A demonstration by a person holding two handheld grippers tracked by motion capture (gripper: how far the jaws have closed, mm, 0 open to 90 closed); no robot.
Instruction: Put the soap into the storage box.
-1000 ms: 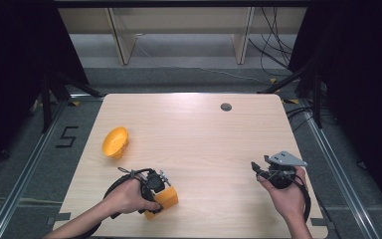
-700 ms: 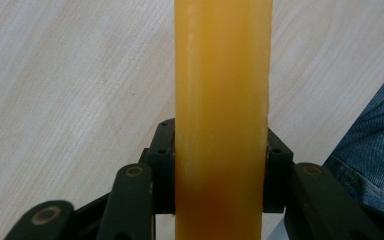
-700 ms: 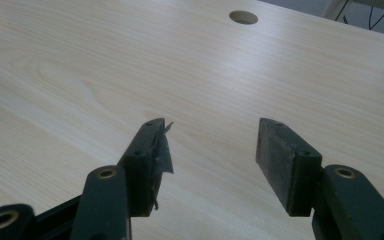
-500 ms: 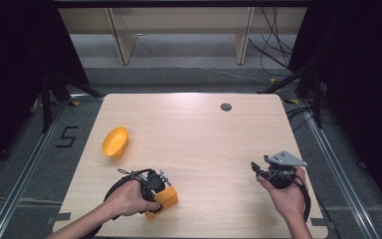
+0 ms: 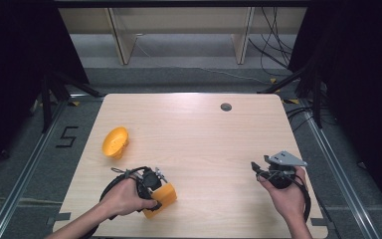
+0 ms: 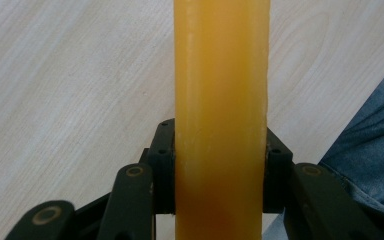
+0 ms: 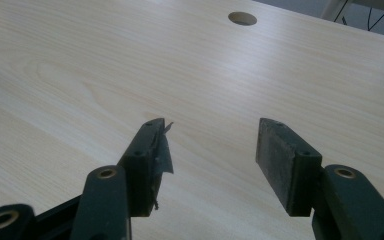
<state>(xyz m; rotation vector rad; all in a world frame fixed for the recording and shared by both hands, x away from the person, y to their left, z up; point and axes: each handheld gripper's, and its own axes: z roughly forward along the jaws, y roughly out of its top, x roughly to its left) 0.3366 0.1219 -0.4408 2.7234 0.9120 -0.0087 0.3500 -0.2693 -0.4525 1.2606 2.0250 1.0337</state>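
Note:
An orange cup-like piece (image 5: 161, 199) sits near the table's front left edge, and my left gripper (image 5: 155, 193) is shut on it. In the left gripper view the orange piece (image 6: 222, 90) stands as a tall column, with both black pads (image 6: 162, 165) pressed against its sides. A second orange piece, shaped like a bowl (image 5: 115, 142), lies on its side farther back at the left, apart from both grippers. My right gripper (image 5: 257, 168) is held at the front right over bare wood. Its jaws (image 7: 210, 150) stand open with nothing between them.
The light wooden table (image 5: 204, 134) has a round cable hole (image 5: 226, 106) near its far edge, also seen ahead of the right gripper (image 7: 242, 18). A leg in blue jeans (image 6: 375, 150) lies past the table's front edge. Dark floor and rails surround the table.

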